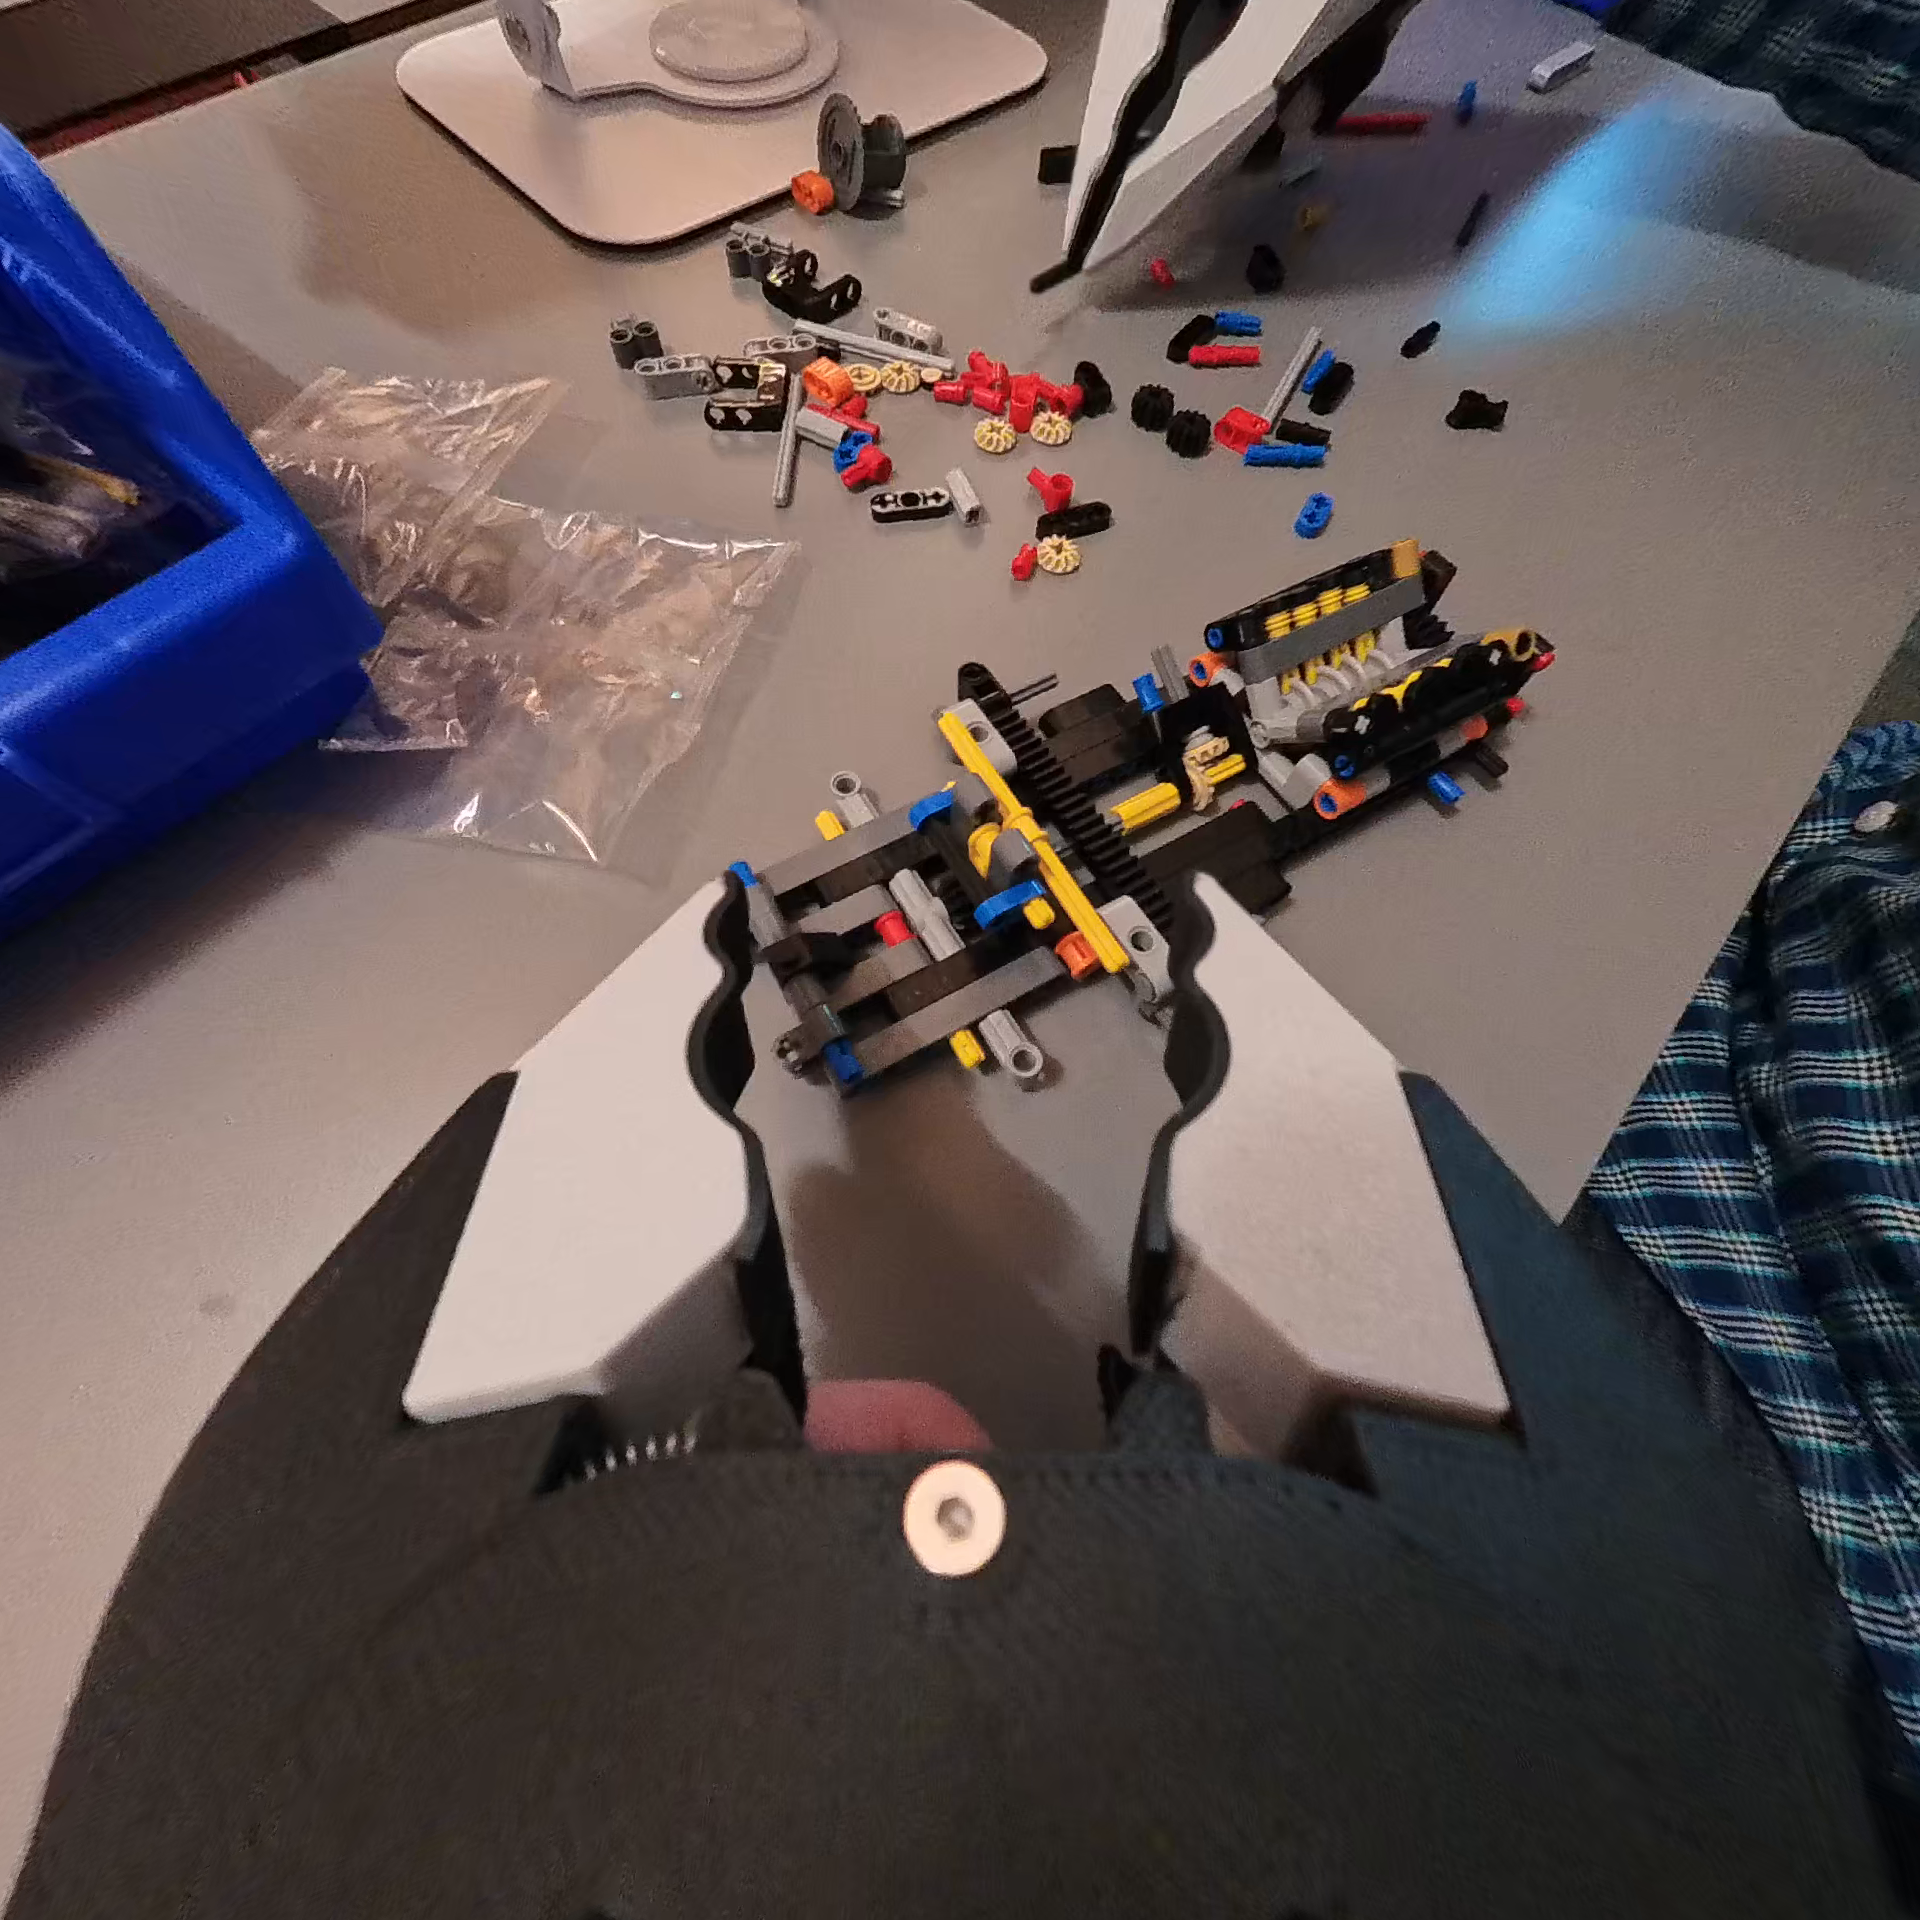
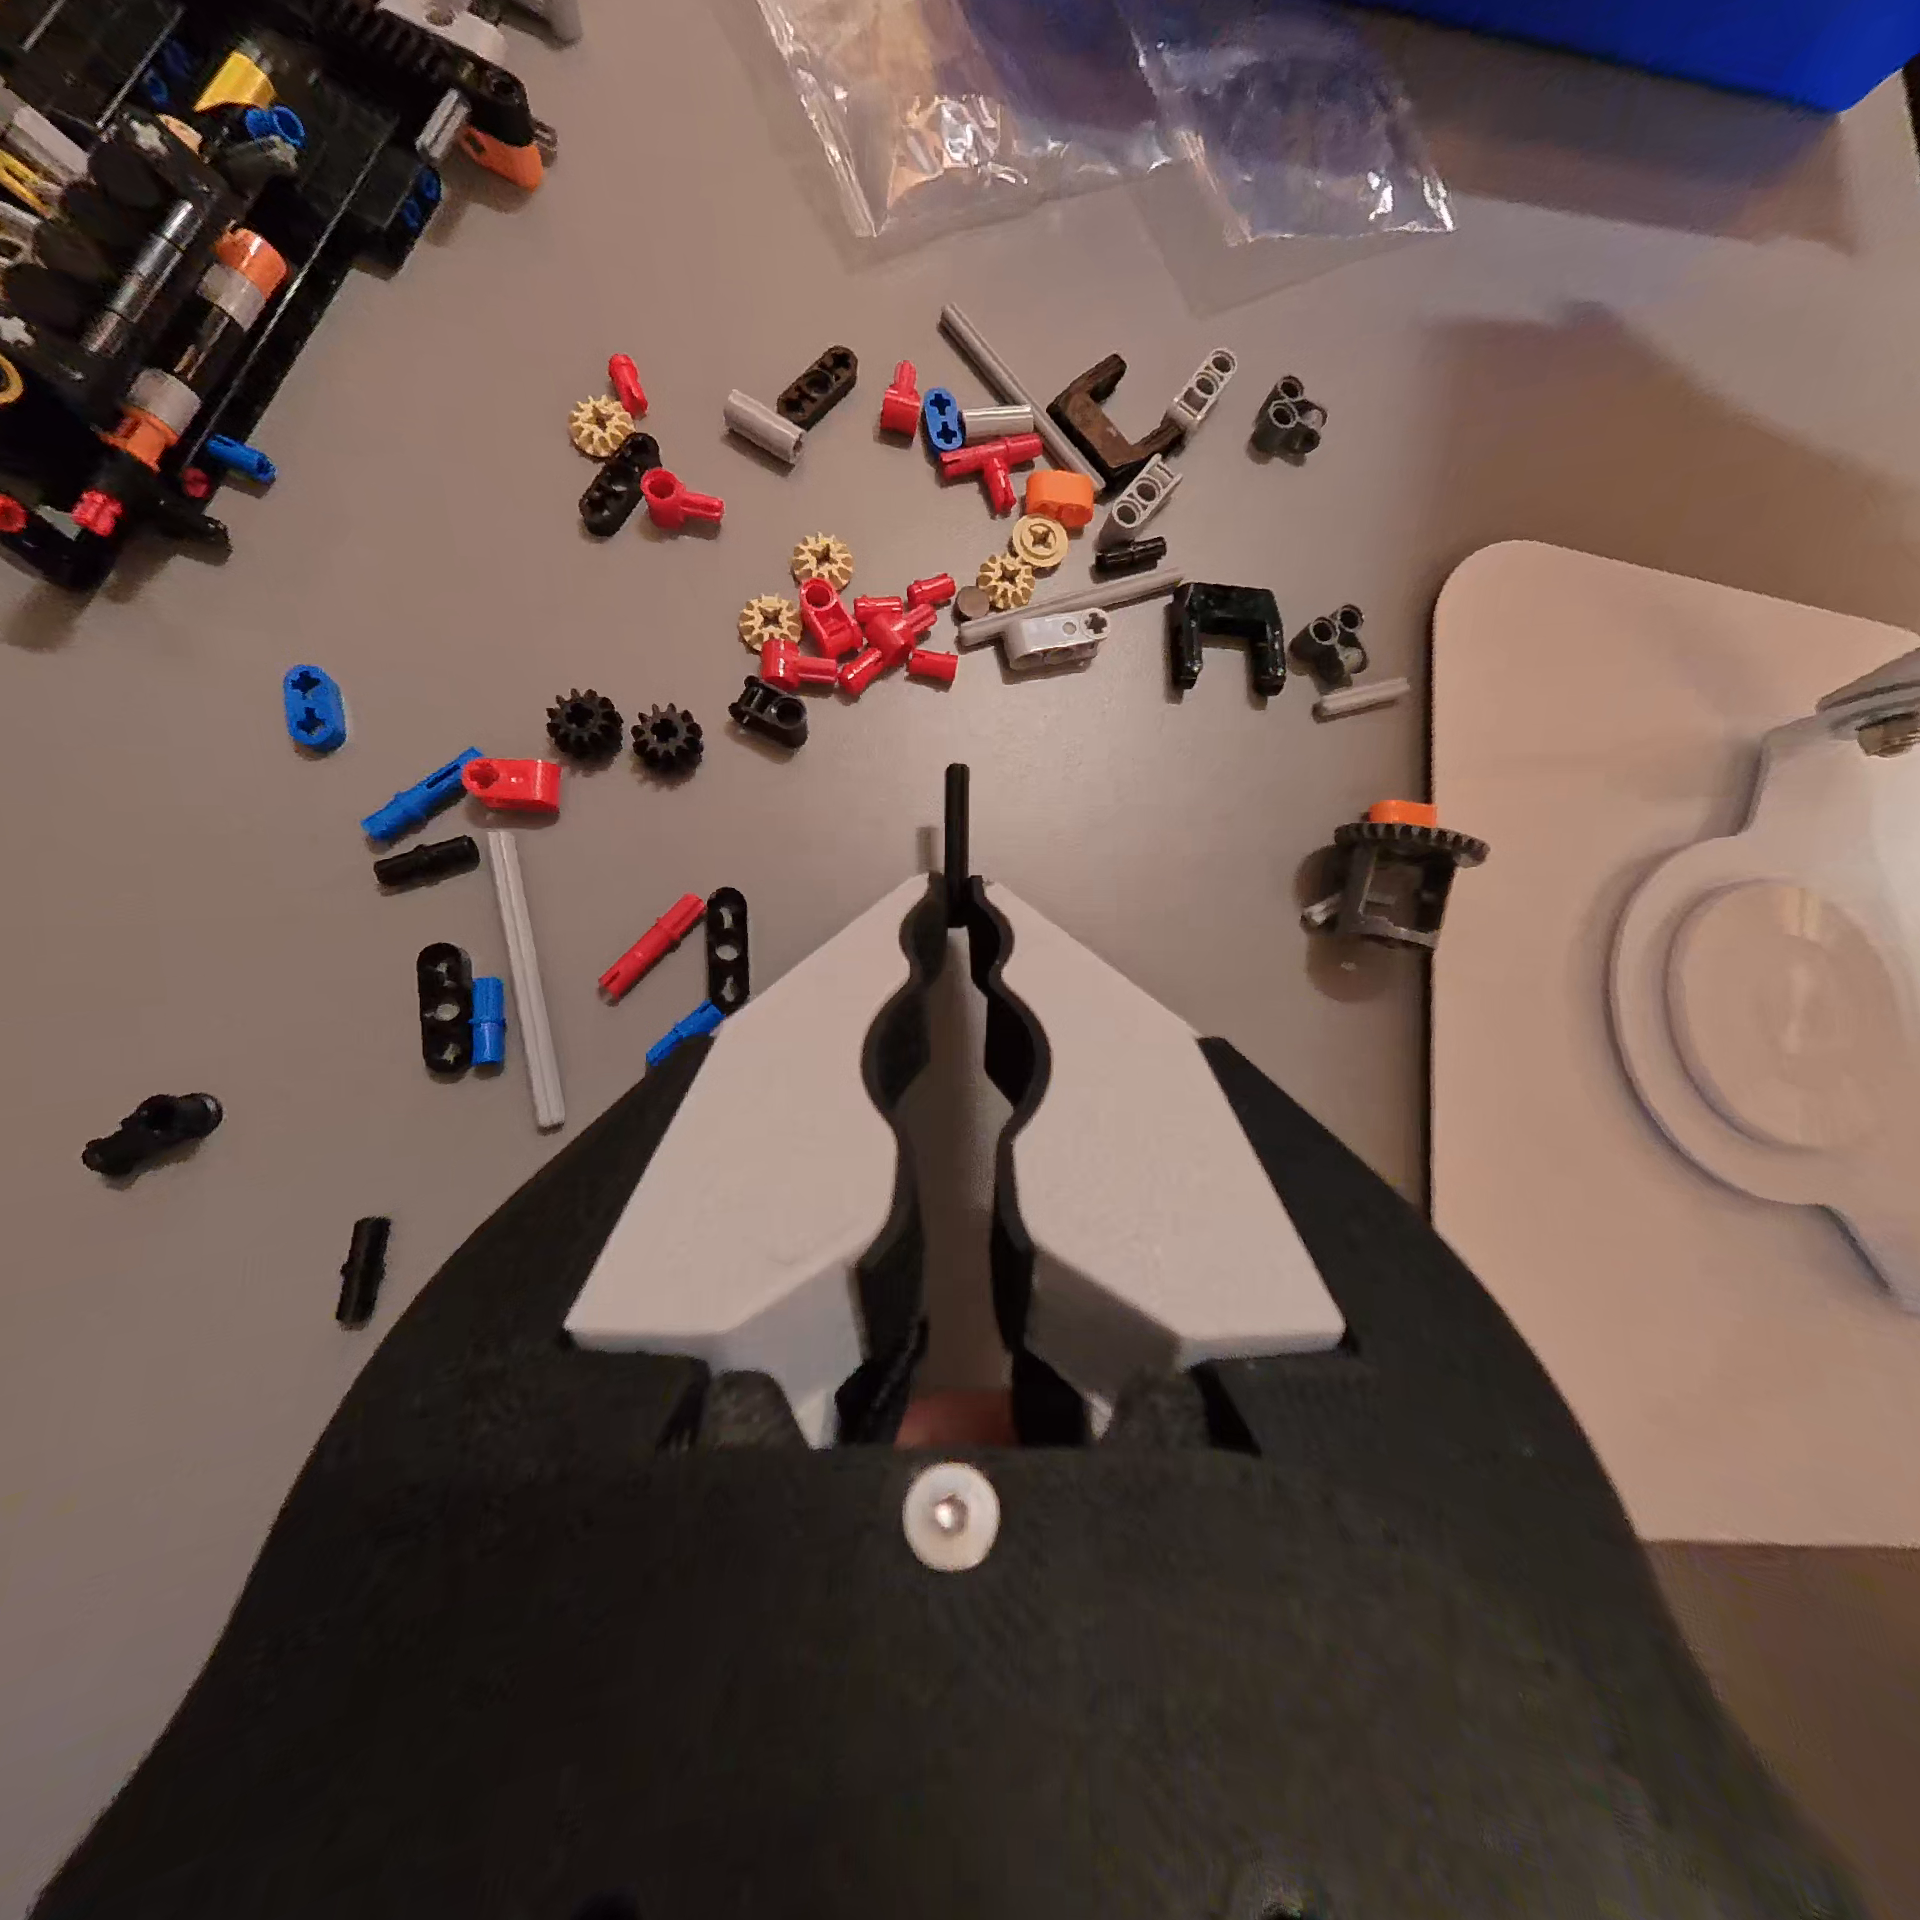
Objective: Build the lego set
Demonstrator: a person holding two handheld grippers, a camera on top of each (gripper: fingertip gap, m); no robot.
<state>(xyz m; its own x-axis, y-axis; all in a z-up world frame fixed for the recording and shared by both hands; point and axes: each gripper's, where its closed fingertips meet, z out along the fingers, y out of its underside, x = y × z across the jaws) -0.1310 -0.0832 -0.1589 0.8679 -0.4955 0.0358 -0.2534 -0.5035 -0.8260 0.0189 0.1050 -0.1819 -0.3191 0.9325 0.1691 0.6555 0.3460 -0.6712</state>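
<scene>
A partly built Lego assembly (image 1: 1039, 862) of black, grey and yellow beams with a black toothed rack lies on the grey table (image 1: 312, 1091). My left gripper (image 1: 966, 914) is open, with one finger on each side of the assembly's near end, close to its sides. My right gripper (image 2: 956, 894) is shut on a thin black axle (image 2: 956, 821) that sticks out past the fingertips, just above the table. It also shows at the top of the left wrist view (image 1: 1174, 156). Loose small parts (image 2: 883, 623) lie scattered ahead of it; they also show in the left wrist view (image 1: 987, 395). The assembly's other end shows at the top left of the right wrist view (image 2: 156, 260).
A blue bin (image 1: 156, 623) stands at the left, with clear plastic bags (image 1: 540, 623) beside it. A white stand base (image 2: 1662, 935) lies at the right, with a dark grey gear housing (image 2: 1392, 873) with an orange piece next to it. Plaid cloth (image 1: 1787, 1039) hangs past the table's right edge. Some 25 centimetres of space lies between my two pairs of fingers. The dark grey gear housing (image 2: 1392, 873) is about 9 centimetres from my right fingertips.
</scene>
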